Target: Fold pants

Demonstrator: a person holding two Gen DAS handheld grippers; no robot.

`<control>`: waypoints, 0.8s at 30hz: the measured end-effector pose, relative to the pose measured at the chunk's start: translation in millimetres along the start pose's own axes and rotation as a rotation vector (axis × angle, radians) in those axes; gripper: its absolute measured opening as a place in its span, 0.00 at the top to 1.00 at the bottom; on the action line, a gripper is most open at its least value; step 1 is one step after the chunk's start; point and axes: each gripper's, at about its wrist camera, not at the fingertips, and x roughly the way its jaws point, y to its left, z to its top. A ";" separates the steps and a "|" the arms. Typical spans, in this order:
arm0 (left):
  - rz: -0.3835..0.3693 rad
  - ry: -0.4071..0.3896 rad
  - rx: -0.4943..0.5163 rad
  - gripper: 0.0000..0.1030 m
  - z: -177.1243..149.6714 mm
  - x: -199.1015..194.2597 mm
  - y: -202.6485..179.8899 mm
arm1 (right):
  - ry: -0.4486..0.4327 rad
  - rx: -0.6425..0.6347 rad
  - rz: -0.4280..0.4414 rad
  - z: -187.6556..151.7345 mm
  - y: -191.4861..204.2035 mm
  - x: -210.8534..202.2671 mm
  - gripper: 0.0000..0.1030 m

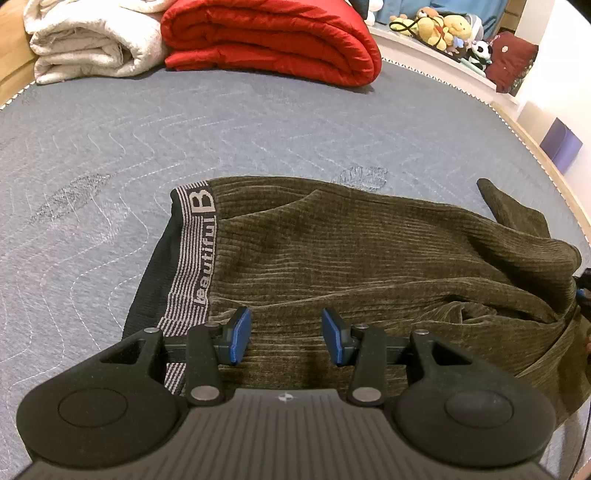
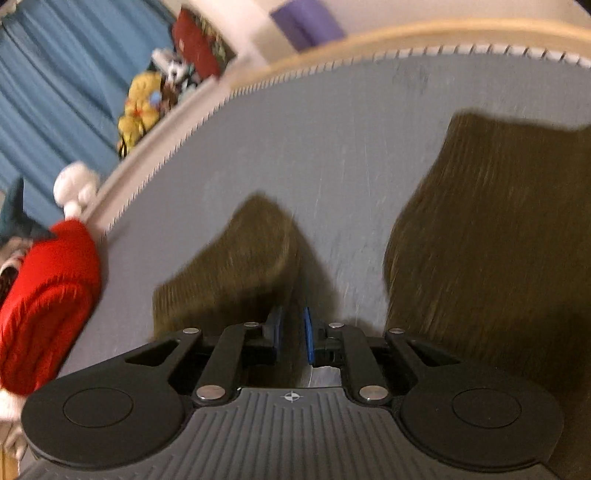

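Olive corduroy pants (image 1: 369, 258) lie on the grey-blue mattress (image 1: 221, 129), with the striped lettered waistband (image 1: 192, 258) at their left end. My left gripper (image 1: 287, 336) hovers low over the cloth just right of the waistband, open, with nothing pinched between its blue pads. The right wrist view is blurred. There my right gripper (image 2: 291, 334) has its jaws close together with a raised fold of a pants leg (image 2: 240, 266) filling the narrow gap and casting a shadow on the mattress (image 2: 314, 147). More of the pants (image 2: 498, 240) lies to the right.
A folded red quilt (image 1: 273, 37) and a folded white blanket (image 1: 85, 40) sit at the far end of the mattress. Plush toys (image 1: 439, 26) crowd a ledge at the back right. The wooden bed edge (image 1: 546, 166) runs along the right side.
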 end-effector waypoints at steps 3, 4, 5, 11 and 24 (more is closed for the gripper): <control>0.001 0.003 -0.003 0.54 0.4 1.0 1.1 | 0.074 -0.035 0.057 -10.3 10.4 14.5 0.73; 0.001 0.004 -0.003 0.54 0.3 1.4 1.4 | 0.092 -0.041 0.077 -13.3 13.4 19.4 0.68; 0.001 0.004 -0.002 0.53 0.1 1.6 1.3 | 0.099 -0.038 0.097 -15.3 15.5 21.9 0.67; -0.008 0.007 0.008 0.52 -0.8 2.2 -1.9 | 0.133 -0.063 0.144 -21.1 30.2 36.5 0.44; -0.012 0.011 0.013 0.50 -0.9 6.7 -7.5 | 0.189 -0.874 0.443 -112.9 173.2 -5.1 0.89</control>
